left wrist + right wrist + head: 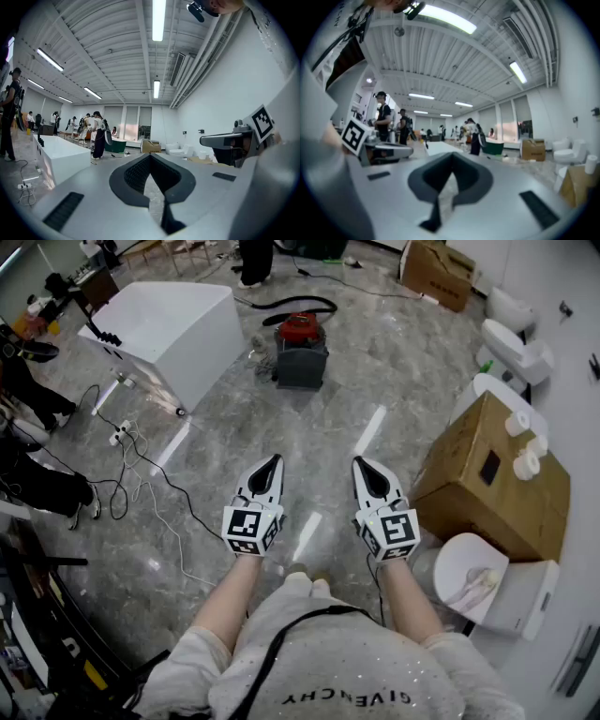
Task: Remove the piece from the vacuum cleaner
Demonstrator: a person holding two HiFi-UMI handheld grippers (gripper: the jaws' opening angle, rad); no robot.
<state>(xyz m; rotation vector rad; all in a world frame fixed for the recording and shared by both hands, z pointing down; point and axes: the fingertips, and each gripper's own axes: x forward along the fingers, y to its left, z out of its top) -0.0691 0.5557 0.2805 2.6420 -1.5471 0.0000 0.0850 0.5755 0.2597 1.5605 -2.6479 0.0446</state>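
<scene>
Spreading wide, grey marble floor (319,427), white bathtub (173,329) at left, cardboard box (487,474) at right, red-topped vacuum cleaner (301,351) on the floor well ahead, left gripper (273,462) and right gripper (363,465) level, jaws closed, empty.

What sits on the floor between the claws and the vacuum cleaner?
Nothing: the head view shows bare marble floor between the shut left claw, right claw and the vacuum cleaner.

Bright, even light from ceiling strip lights (158,18), which glare as white streaks on the polished floor (394,362). Gripper views bend and darken at the edges. The right gripper (452,160) appears soft and out of focus.
</scene>
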